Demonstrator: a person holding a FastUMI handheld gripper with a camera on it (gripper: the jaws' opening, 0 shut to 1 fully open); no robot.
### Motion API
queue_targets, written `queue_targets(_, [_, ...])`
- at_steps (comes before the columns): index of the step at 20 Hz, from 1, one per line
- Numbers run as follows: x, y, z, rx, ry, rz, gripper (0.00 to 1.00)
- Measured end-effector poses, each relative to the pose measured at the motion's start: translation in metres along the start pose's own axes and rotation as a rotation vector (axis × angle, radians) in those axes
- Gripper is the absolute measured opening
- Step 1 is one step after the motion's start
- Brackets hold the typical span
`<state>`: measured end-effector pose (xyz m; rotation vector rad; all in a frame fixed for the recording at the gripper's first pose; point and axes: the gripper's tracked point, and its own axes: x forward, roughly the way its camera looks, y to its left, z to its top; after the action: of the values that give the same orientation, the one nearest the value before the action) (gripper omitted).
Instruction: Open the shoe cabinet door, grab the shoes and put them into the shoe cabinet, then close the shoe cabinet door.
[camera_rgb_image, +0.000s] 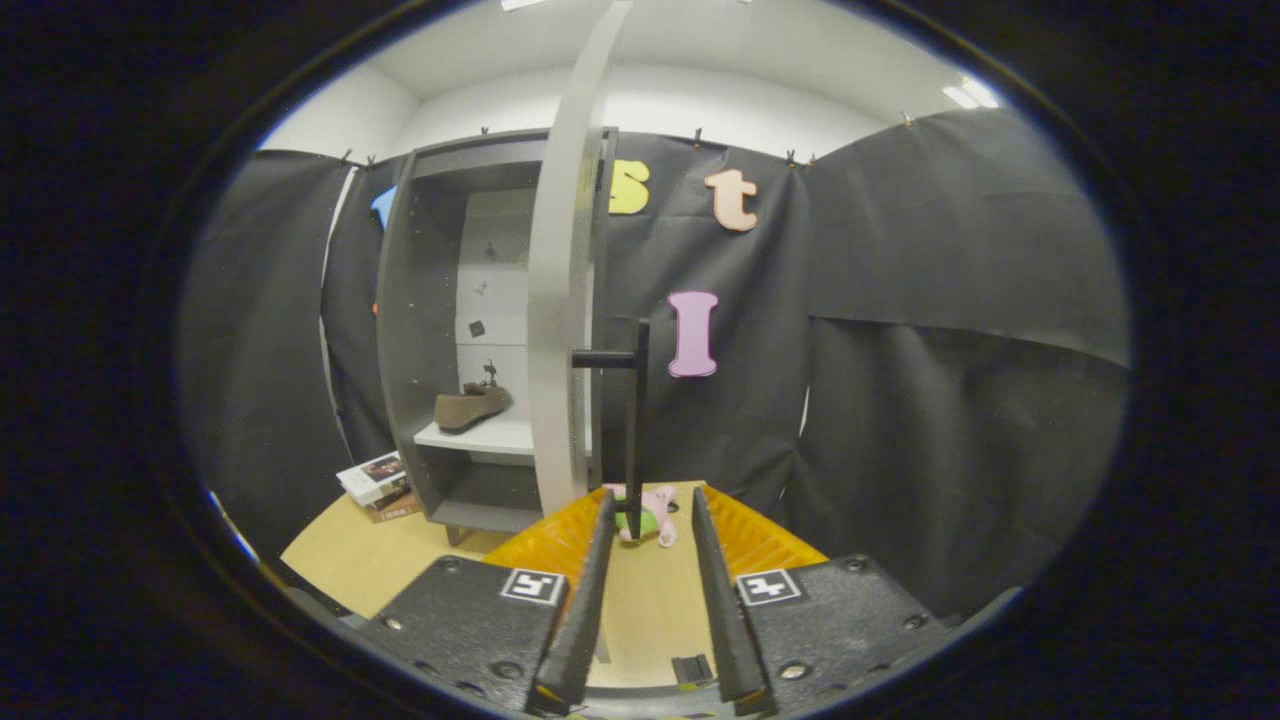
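Gripper: the gripper (650, 505) is level, pointing at the door's edge, fingers apart with nothing pressed between them.
Handle: the black handle (634, 420) stands just ahead of the fingertips, its lower end between them.
Door: the cabinet door (556, 320) stands open, edge-on.
Shoe: a brown shoe (472, 407) lies on the cabinet (420, 330) shelf.

We see a grey shoe cabinet (420, 330) with a pale grey door (556, 300) and a black handle (634, 420). Inside, a brown shoe (470, 408) lies on a white shelf (490, 437). The table (400, 550) is light wood colour. Just ahead of the spread fingers (590, 590) of the gripper (650, 505) we see a pink and green toy (648, 518).
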<state>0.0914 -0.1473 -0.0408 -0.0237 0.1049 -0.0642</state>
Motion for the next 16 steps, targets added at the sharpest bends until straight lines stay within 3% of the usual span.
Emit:
queue_targets(3, [-0.026,0.0,-0.004,0.03,-0.022,-0.029,0.74])
queue_targets(7, [-0.043,0.022,-0.03,0.057,-0.022,-0.046,0.96])
queue_targets(16, [-0.007,0.135,-0.141,0.006,0.193,0.133,0.98])
